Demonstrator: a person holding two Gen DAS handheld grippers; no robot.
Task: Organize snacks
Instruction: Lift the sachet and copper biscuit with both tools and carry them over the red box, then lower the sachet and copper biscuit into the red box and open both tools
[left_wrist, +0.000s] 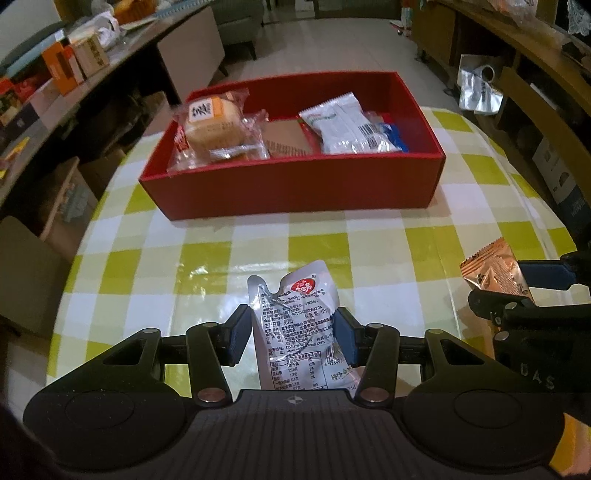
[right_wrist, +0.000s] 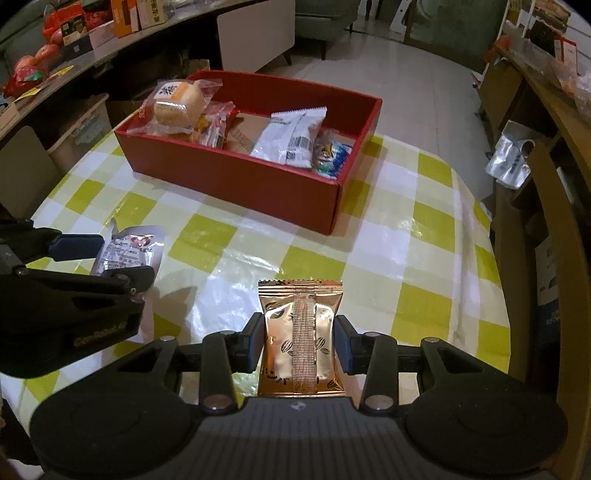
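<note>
My left gripper (left_wrist: 291, 338) is shut on a silver foil snack pouch (left_wrist: 295, 302) with a red logo, held above the checked tablecloth. In the right wrist view that pouch (right_wrist: 127, 253) shows at the left edge. My right gripper (right_wrist: 300, 341) is shut on a copper-gold snack packet (right_wrist: 301, 332); the same packet (left_wrist: 493, 271) shows at the right edge of the left wrist view. Ahead stands an open red box (left_wrist: 295, 184) (right_wrist: 258, 184). It holds a wrapped bun (left_wrist: 214, 125) (right_wrist: 177, 101), a white packet (left_wrist: 343, 125) (right_wrist: 291, 134) and other snacks.
The round table carries a yellow-and-white checked cloth (left_wrist: 317, 243) (right_wrist: 406, 258). Shelves with boxes (left_wrist: 62, 66) run along the left and a wooden unit (left_wrist: 535, 92) along the right. A crumpled silver bag (right_wrist: 511, 158) lies on the floor past the table's right edge.
</note>
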